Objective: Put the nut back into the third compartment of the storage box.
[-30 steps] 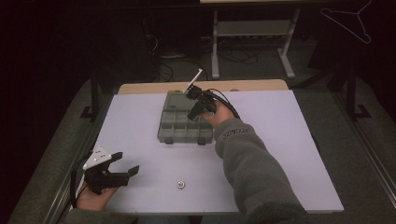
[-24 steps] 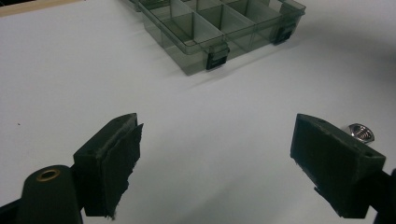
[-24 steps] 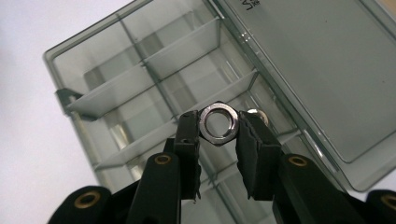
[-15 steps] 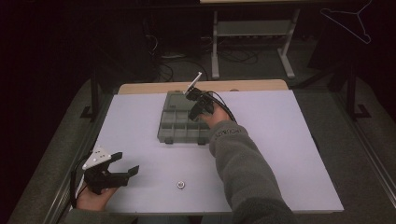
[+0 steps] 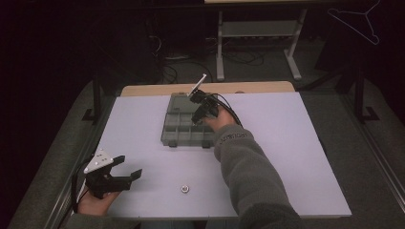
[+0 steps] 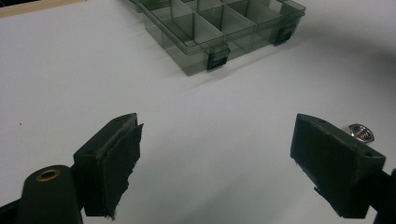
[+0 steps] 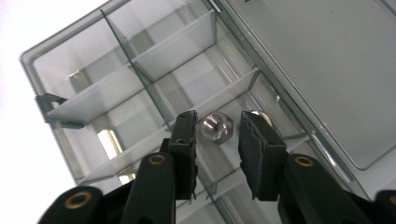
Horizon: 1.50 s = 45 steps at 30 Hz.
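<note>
A clear grey organizer box [image 5: 186, 142] lies open in the middle of the white table, its lid folded back. My right gripper [image 5: 197, 115] points down into a far compartment. In the right gripper view a silver nut [image 7: 214, 128] lies between the jaws of the right gripper [image 7: 217, 119]. The jaws have just been opening, and a gap shows between the nut and the right pad [image 7: 254, 140]. My left gripper [image 5: 130, 166] rests at the front left, its jaws wide apart with nothing between them. Beside the left gripper [image 6: 217, 154] a second nut [image 6: 360, 133] lies on the table.
That loose nut [image 5: 184, 189] sits near the table's front edge, between the two arms. The box's latched front wall [image 6: 212, 58] faces the left gripper. A wooden strip [image 5: 267, 88] runs along the far edge, with a metal stand [image 5: 258, 45] and cables on the floor behind.
The right forearm has shifted slightly over the box. The left gripper has not moved.
</note>
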Tool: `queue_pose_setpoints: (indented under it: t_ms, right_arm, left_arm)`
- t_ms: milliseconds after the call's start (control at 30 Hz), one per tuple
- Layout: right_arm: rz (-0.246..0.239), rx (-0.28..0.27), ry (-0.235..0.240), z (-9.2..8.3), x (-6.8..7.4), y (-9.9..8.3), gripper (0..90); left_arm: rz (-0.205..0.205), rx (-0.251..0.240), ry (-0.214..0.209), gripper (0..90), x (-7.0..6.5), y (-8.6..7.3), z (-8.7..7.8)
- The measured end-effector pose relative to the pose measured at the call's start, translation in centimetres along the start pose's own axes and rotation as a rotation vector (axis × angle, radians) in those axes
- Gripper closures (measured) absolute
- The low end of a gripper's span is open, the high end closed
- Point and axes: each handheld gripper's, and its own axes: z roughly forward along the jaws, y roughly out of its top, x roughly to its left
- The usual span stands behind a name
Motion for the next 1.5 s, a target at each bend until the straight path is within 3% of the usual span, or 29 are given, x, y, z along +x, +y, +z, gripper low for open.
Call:
queue_pose_setpoints:
  t_ms: [133, 333, 500, 700, 1133, 1500]
  right_arm:
    - [-0.023, -0.013, 0.005, -1.0, 0.6, -0.2, 63.8]
    - [-0.078, -0.052, 0.040, -3.1, 2.7, -0.8, 60.3]
    - [-0.102, -0.060, 0.060, -3.7, 3.9, -1.7, 58.6]
    - [-0.172, -0.061, 0.097, -4.3, 6.9, -3.9, 56.2]
    - [-0.249, -0.048, 0.152, -3.6, 11.5, -8.4, 54.2]
    - [-0.302, -0.027, 0.203, -2.8, 14.5, -10.5, 53.4]
  left_arm:
    - [-0.003, 0.000, 0.000, 15.2, 0.0, 0.0, 0.0]
    - [-0.003, 0.004, 0.002, 15.2, -0.1, 0.0, 0.0]
    - [-0.001, 0.004, 0.003, 15.2, -0.1, 0.0, 0.0]
    - [0.008, 0.013, 0.005, 15.2, 0.0, 0.0, 0.0]
    - [-0.001, 0.007, 0.005, 15.2, -0.1, 0.0, 0.1]
    - [-0.002, 0.010, 0.007, 15.2, -0.1, 0.0, 0.0]
